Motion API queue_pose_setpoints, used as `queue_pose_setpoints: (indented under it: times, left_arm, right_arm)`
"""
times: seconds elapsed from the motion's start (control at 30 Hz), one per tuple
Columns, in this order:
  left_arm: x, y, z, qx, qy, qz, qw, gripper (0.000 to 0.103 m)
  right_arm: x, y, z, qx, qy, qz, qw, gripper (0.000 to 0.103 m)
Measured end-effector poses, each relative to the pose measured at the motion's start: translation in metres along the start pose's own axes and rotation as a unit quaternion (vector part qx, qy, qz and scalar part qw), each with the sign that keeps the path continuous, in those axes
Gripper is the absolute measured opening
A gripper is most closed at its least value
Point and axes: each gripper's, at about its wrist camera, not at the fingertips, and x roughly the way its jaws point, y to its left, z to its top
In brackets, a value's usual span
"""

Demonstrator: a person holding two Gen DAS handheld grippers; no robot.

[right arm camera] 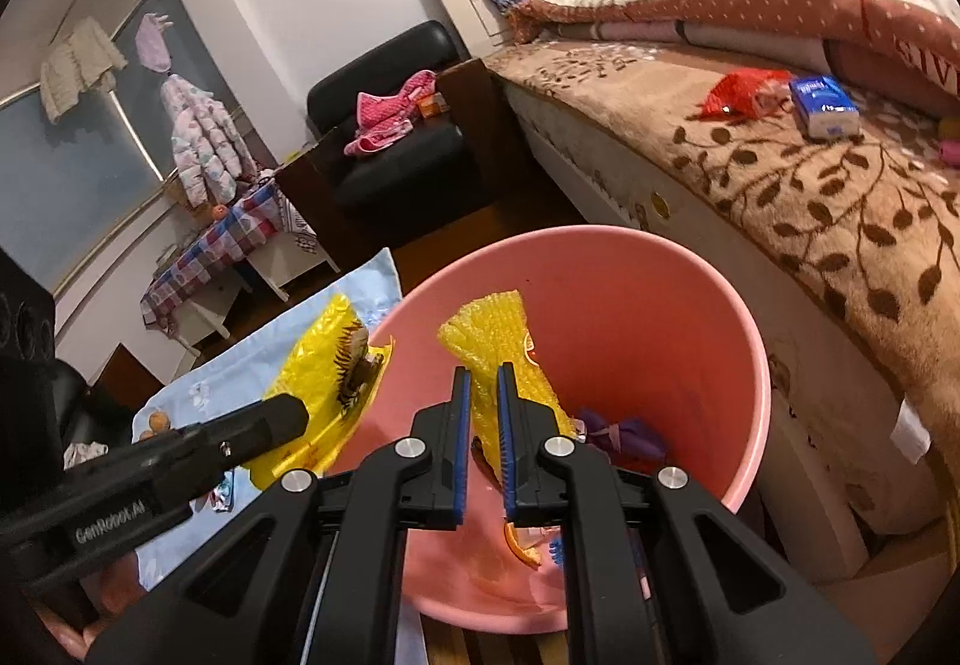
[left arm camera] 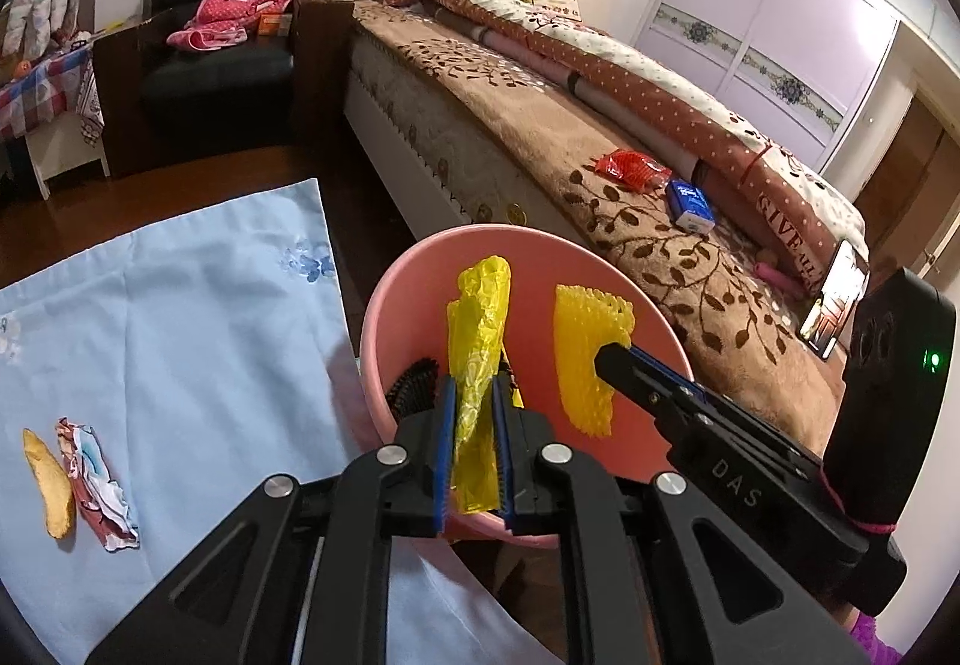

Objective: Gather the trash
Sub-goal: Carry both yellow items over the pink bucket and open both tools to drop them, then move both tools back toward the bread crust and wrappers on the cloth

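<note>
Left hand-held gripper (left arm camera: 474, 395) clamping yellow bag (left arm camera: 480, 329), over pink bucket (left arm camera: 414, 269)

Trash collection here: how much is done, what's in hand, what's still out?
Done: purple scrap and orange peel lie in the pink bin. In hand: left gripper pinches a yellow bag; right gripper a yellow foam net. Left: peel and wrapper on the blue cloth.

The pink bin (right arm camera: 708, 305) mouth is left open at its far side; its near half is crowded by both loaded grippers. Passage rightward is blocked by the bed (left arm camera: 600, 197).
</note>
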Motion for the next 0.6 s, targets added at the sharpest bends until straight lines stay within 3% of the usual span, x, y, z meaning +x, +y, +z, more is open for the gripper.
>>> queue_pose_setpoints:
  times: [0.03,0.1,0.17,0.3,0.6]
  left_arm:
    - [-0.002,0.001,0.000,0.000,-0.001,0.001,1.0000,0.025]
    - [-0.007,0.001,-0.001,-0.001,-0.010,0.004,0.9999,0.034]
    - [-0.018,-0.001,-0.003,0.012,-0.029,0.008,0.9995,0.036]
    - [-0.037,-0.005,-0.005,0.038,-0.056,0.026,0.9973,0.041]
    - [-0.095,0.012,-0.019,0.028,-0.092,0.040,0.9946,0.041]
  right_arm:
    - [0.000,-0.001,0.000,0.002,-0.002,-0.004,1.000,0.010]
    - [0.000,-0.004,0.000,0.009,-0.001,-0.012,1.000,0.026]
    - [-0.001,-0.008,0.001,0.021,0.000,-0.009,1.000,0.032]
    - [-0.004,-0.002,0.001,0.013,0.003,-0.006,1.000,0.033]
    - [-0.025,0.035,-0.007,-0.011,-0.011,0.006,1.000,0.033]
